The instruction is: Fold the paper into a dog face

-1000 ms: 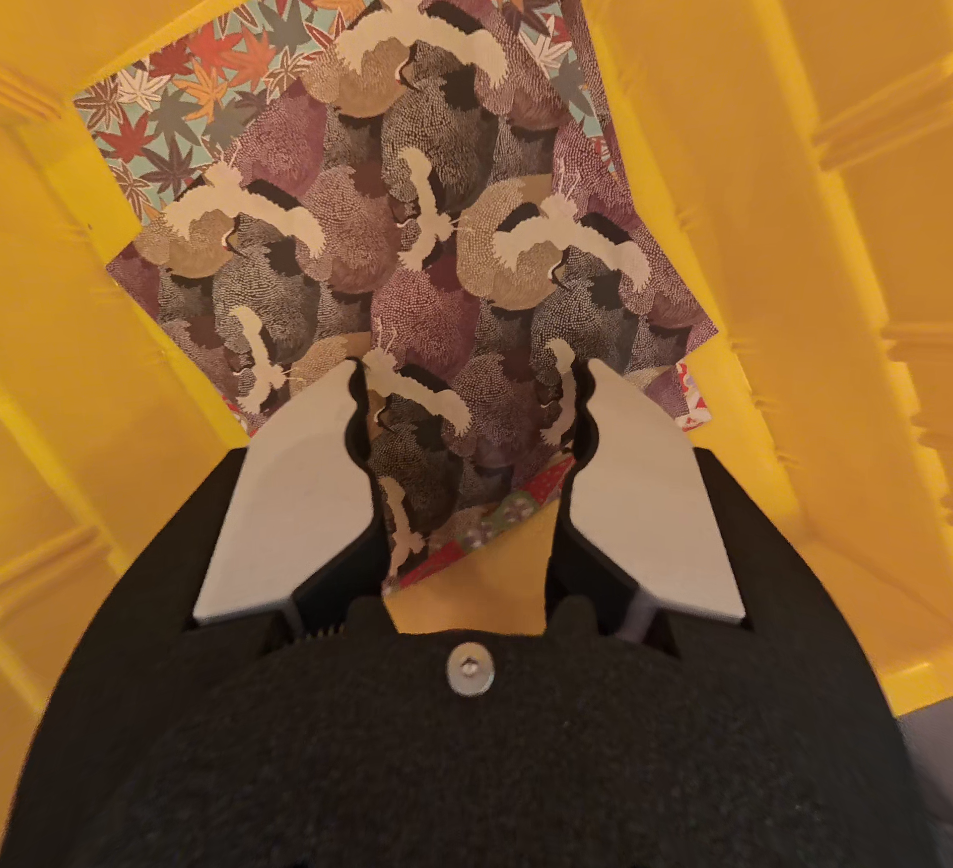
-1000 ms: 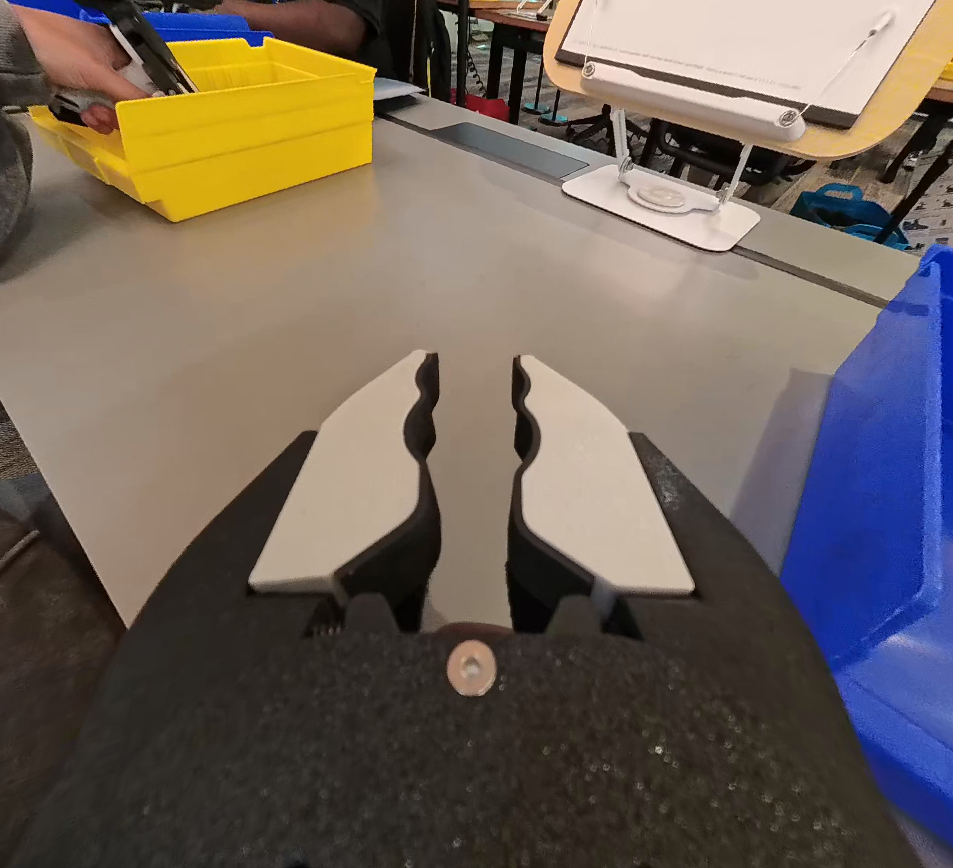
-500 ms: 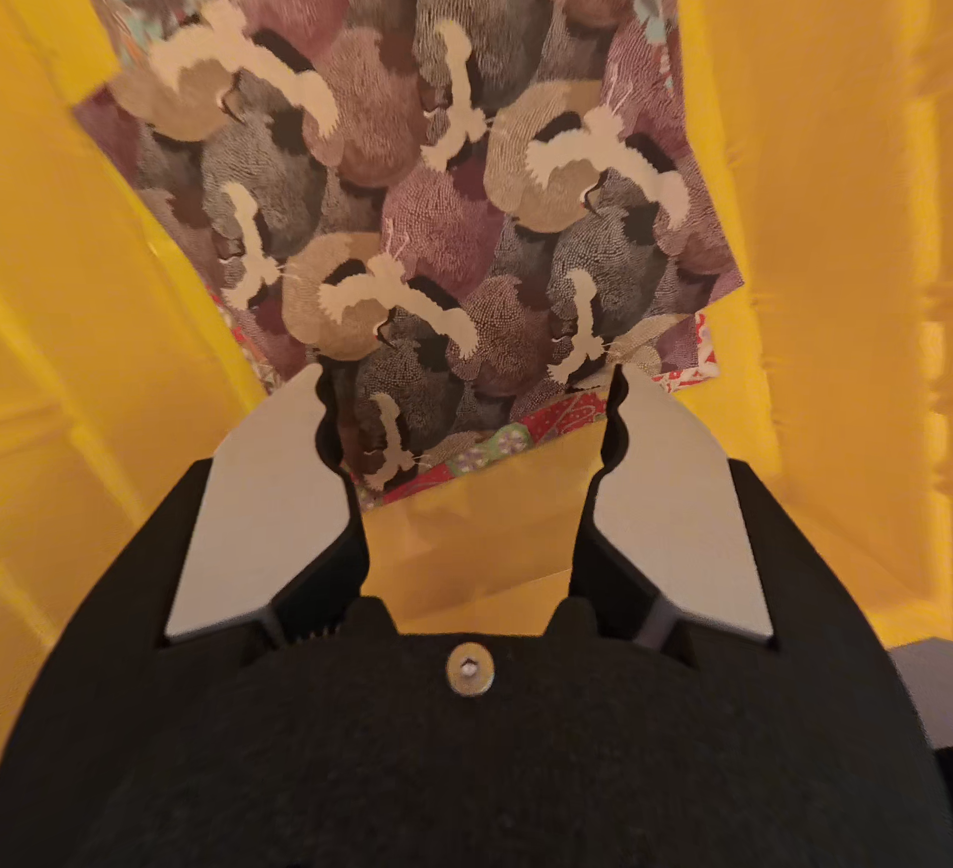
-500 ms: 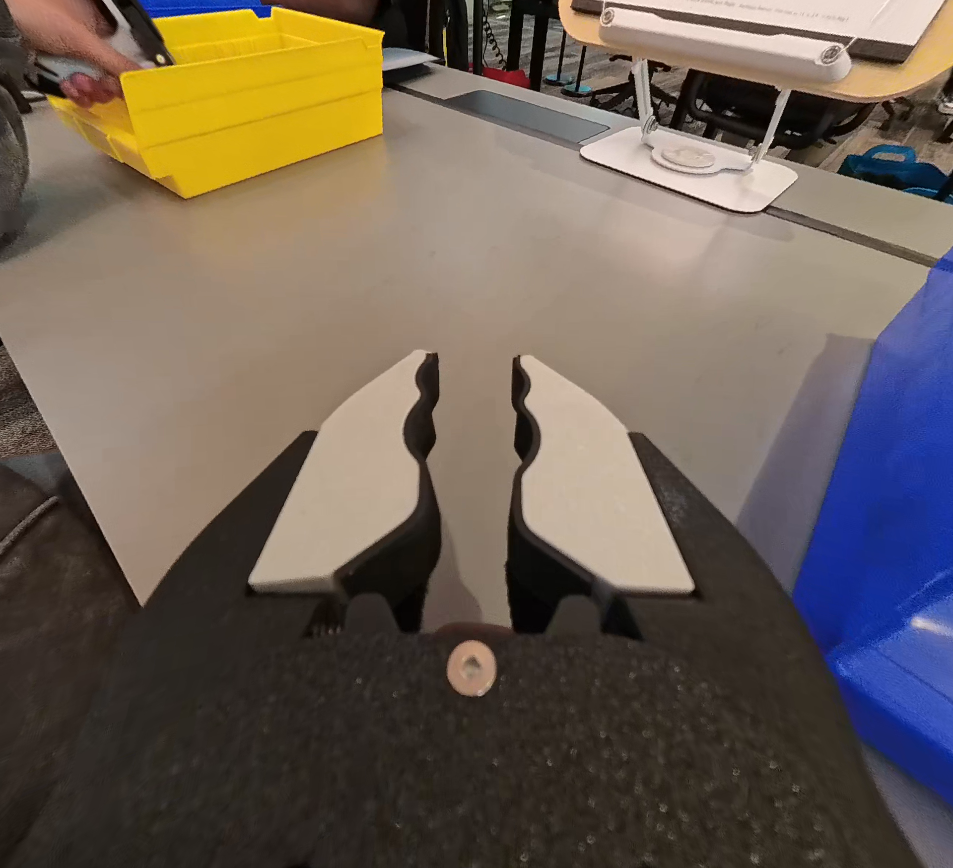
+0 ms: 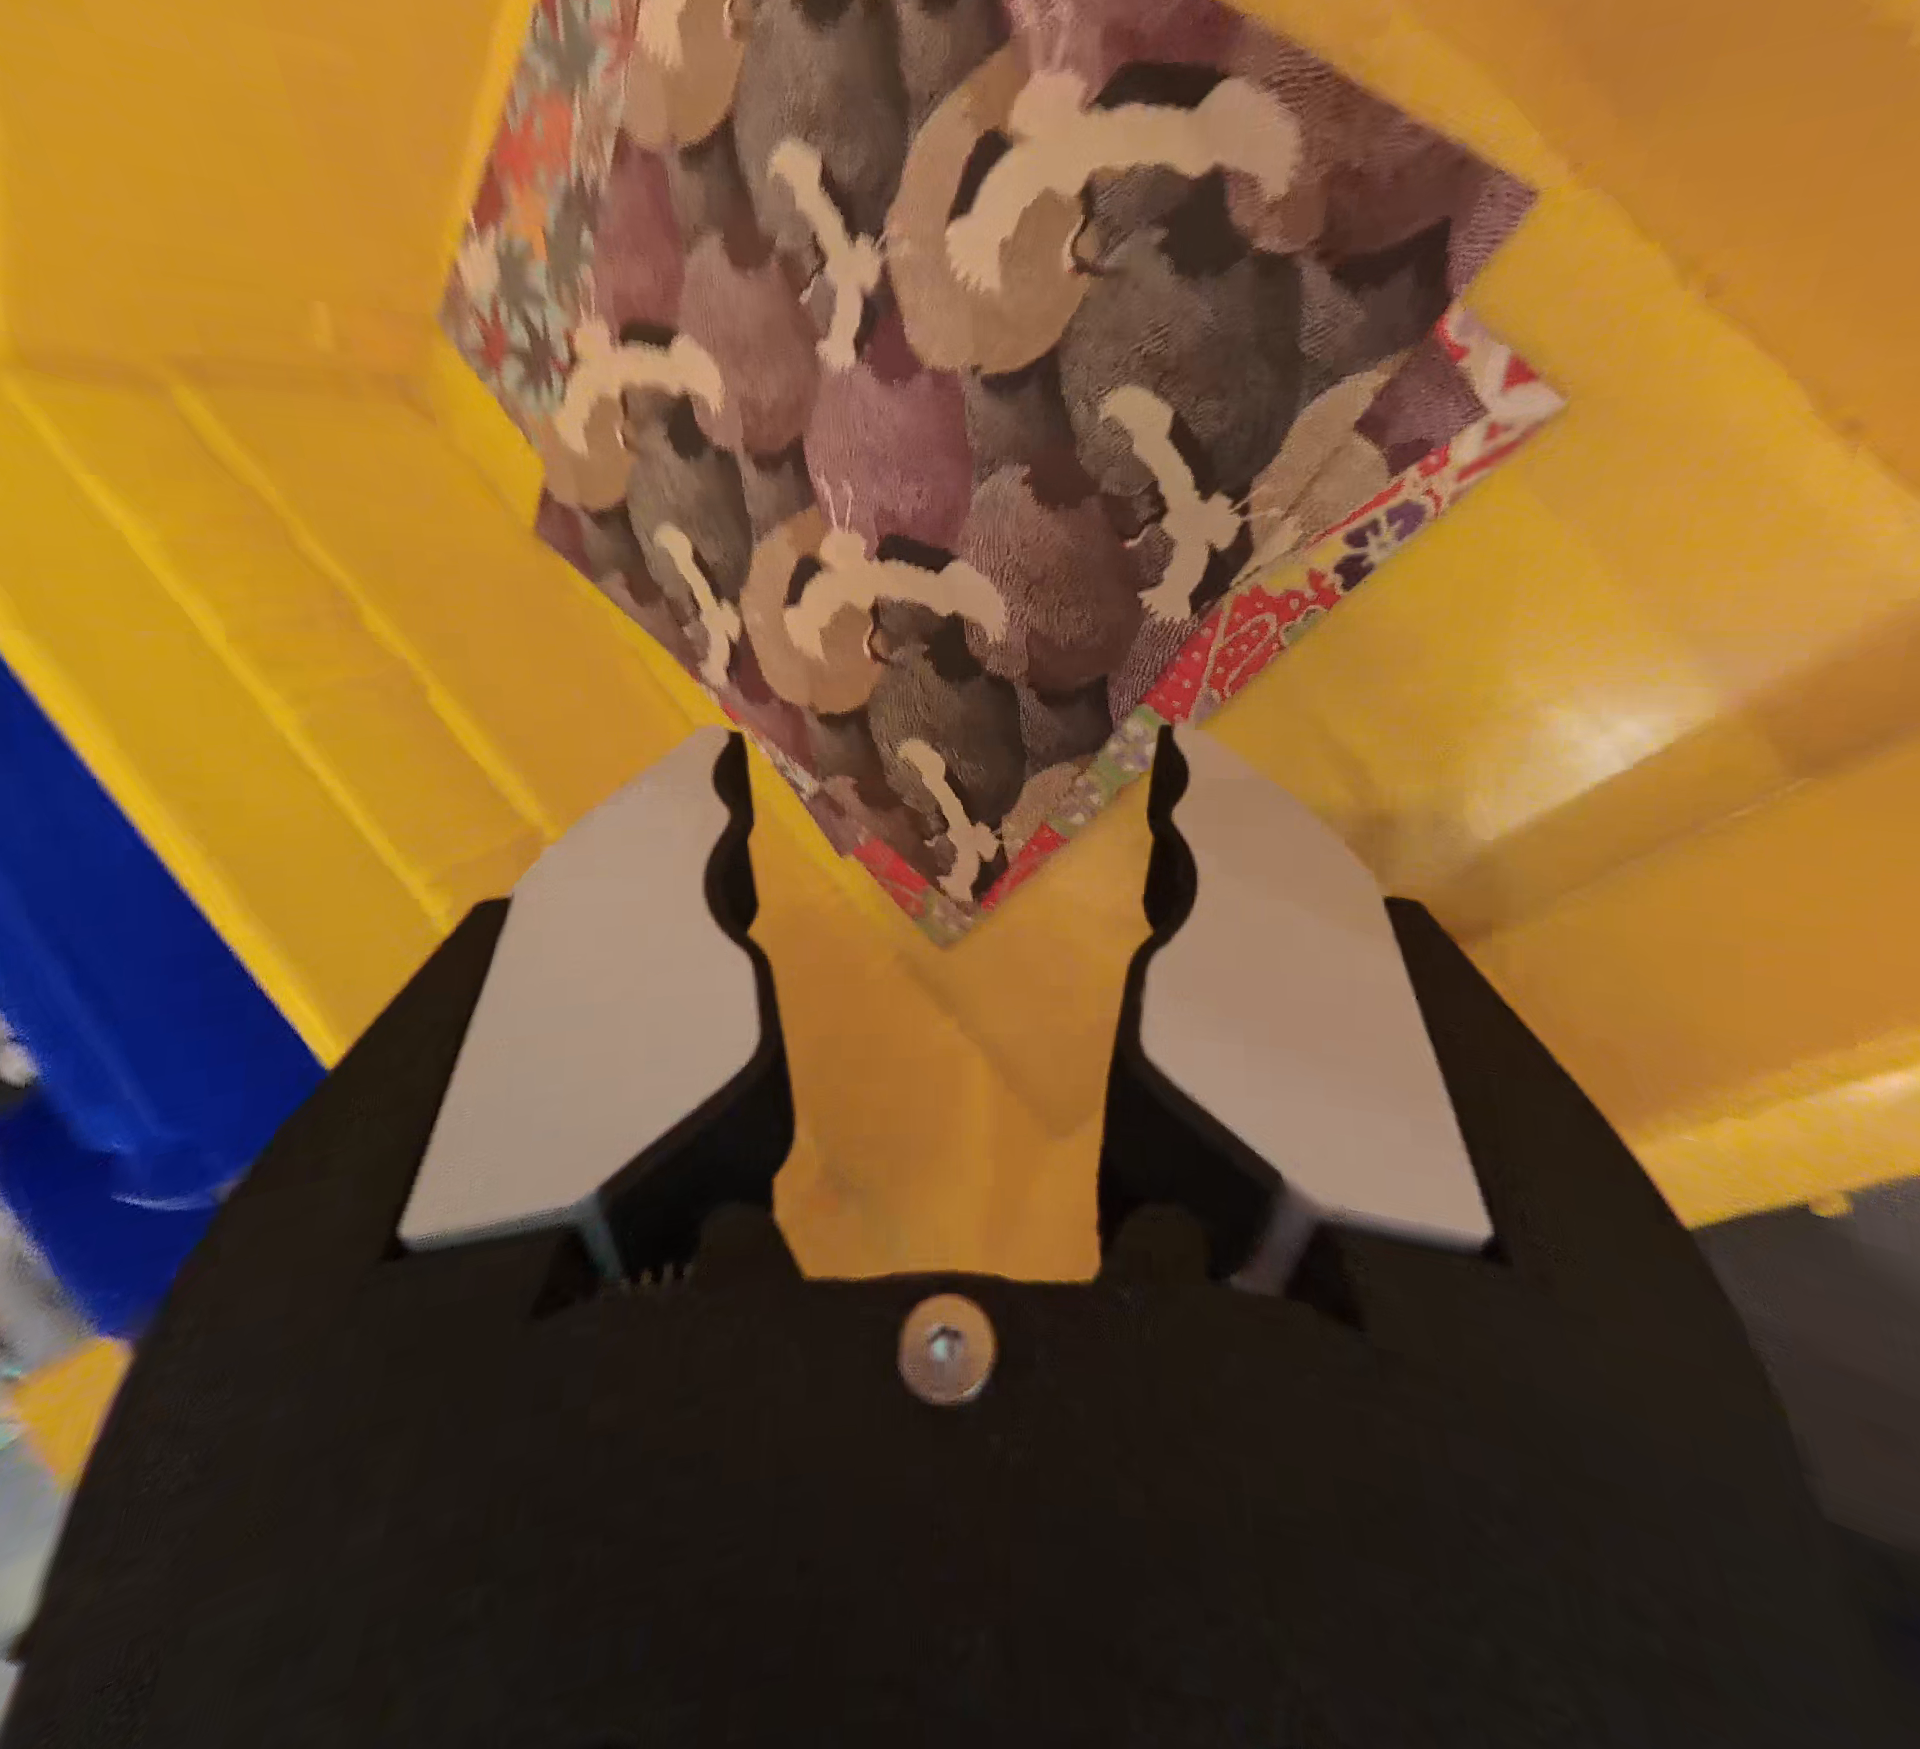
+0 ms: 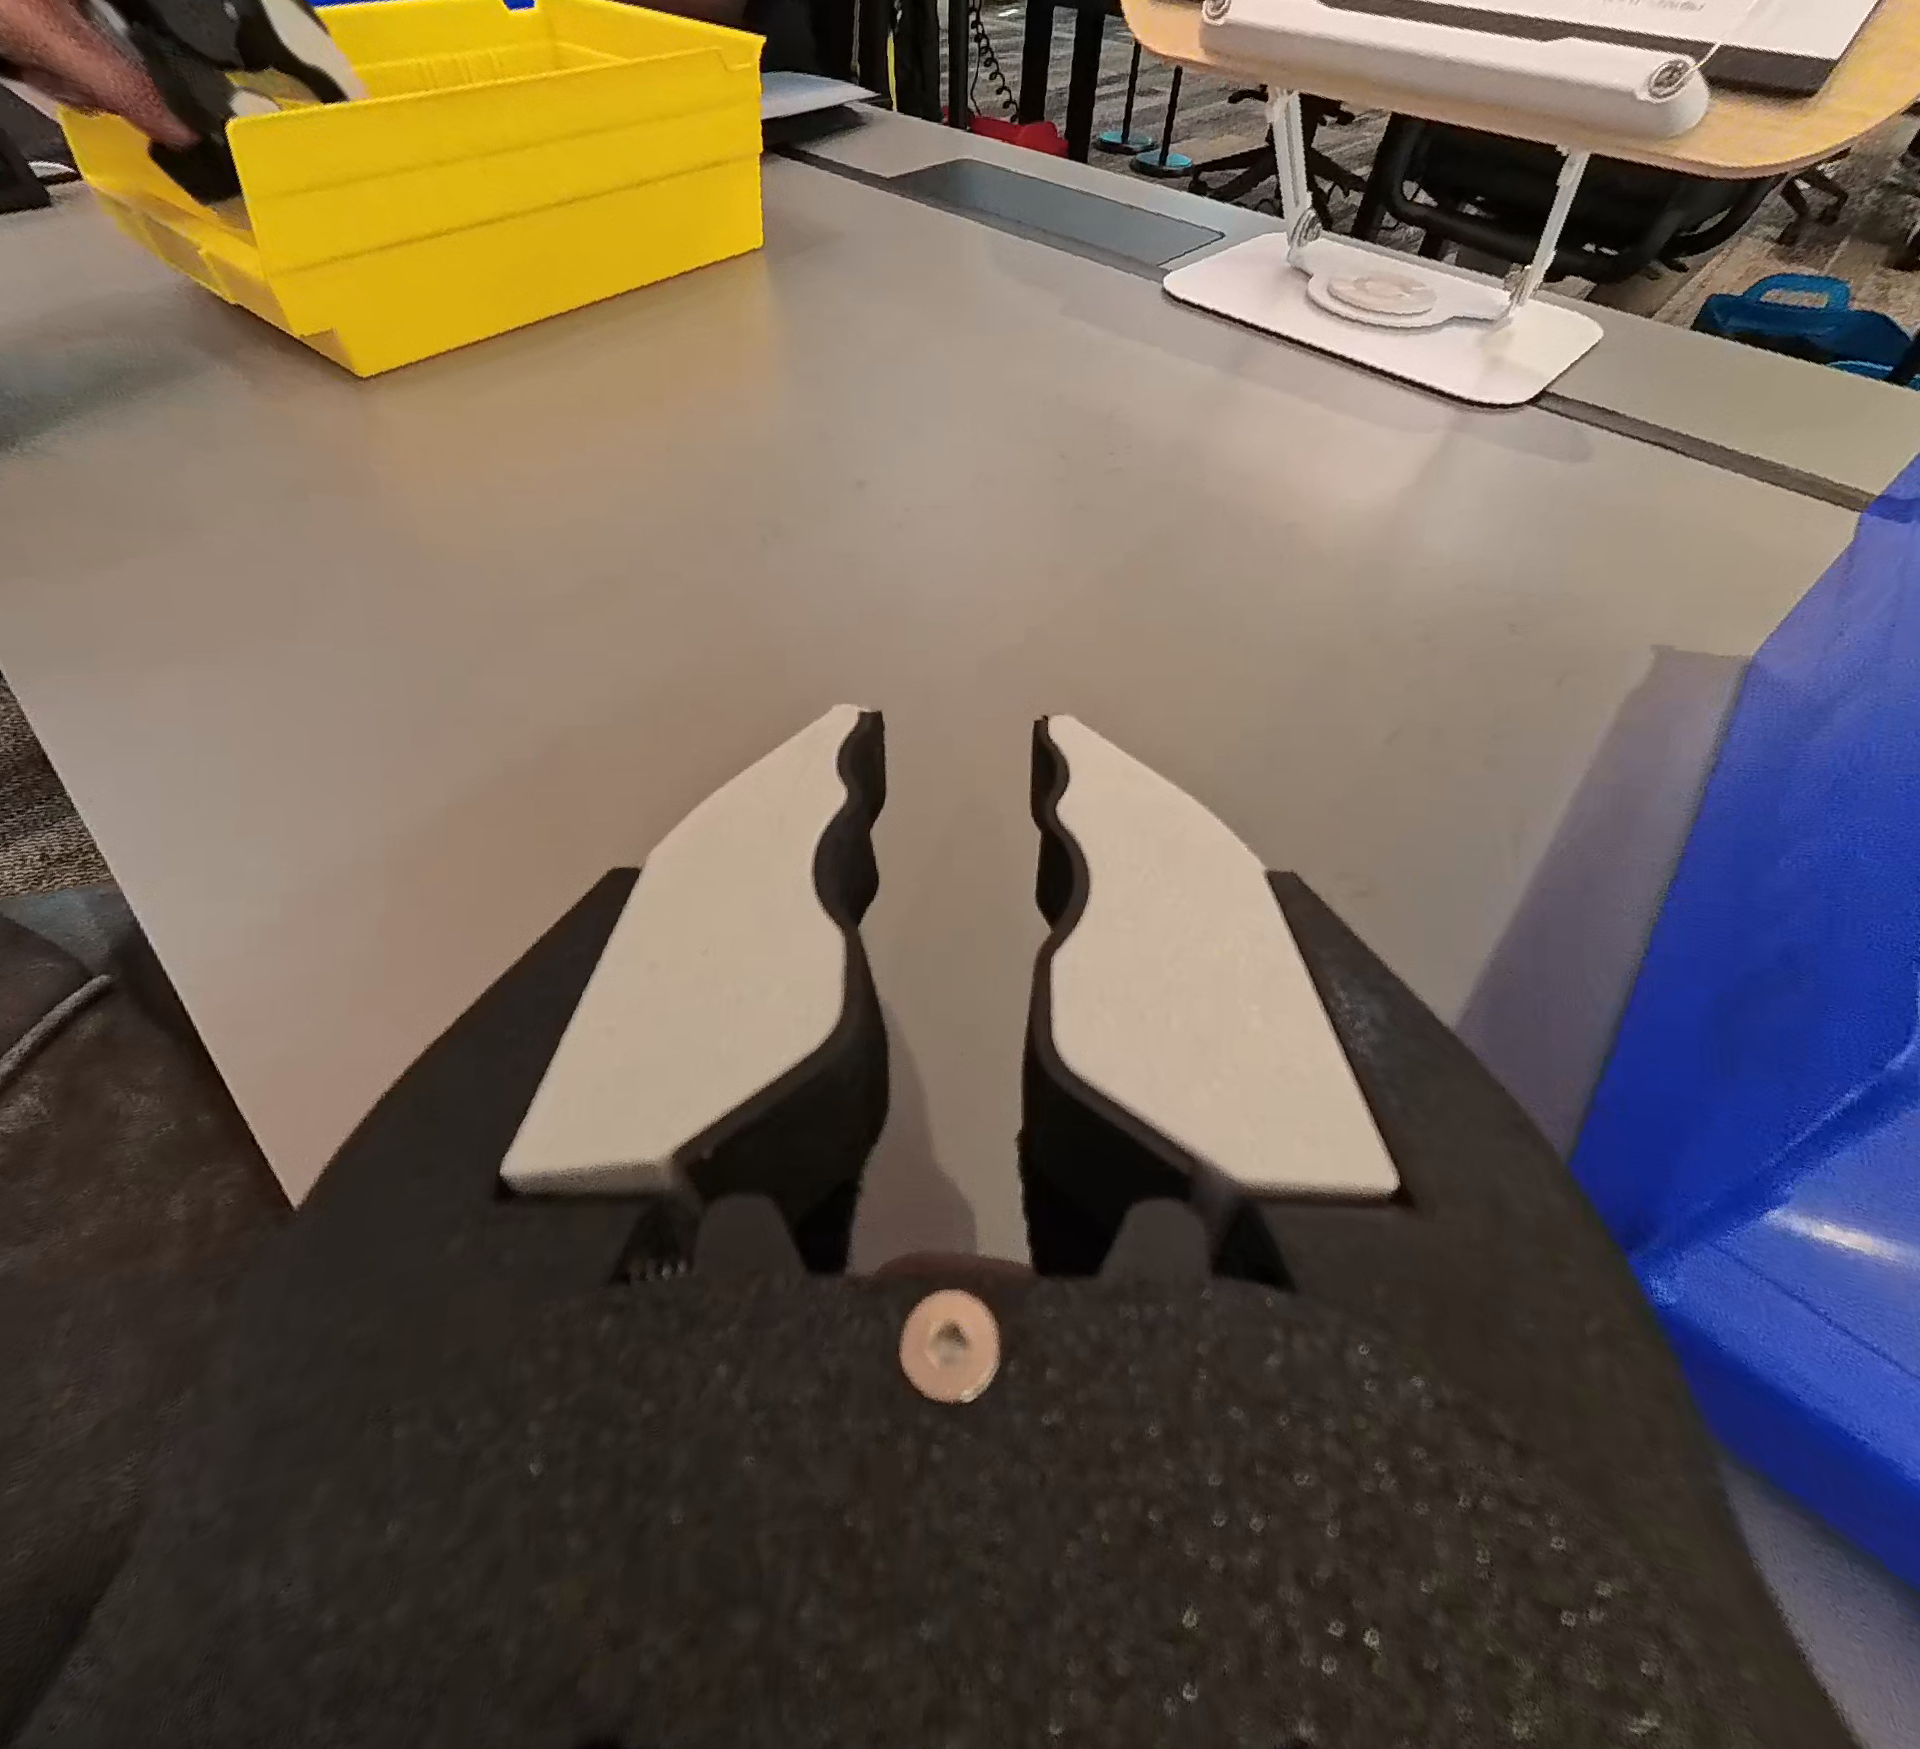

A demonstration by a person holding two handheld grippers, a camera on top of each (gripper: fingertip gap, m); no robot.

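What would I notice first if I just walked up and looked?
The purple patterned paper with pale birds, lying on other sheets in the bright yellow bin, right ahead of the open left hand-held gripper. On the grey table, that bin sits far left, and a blue bin crowds the right hand-held gripper.

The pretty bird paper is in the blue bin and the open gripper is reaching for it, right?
Not quite. The bird paper lies in the yellow bin, not a blue one, as the left wrist view shows. The rest holds: the left gripper is open, reaching toward it.
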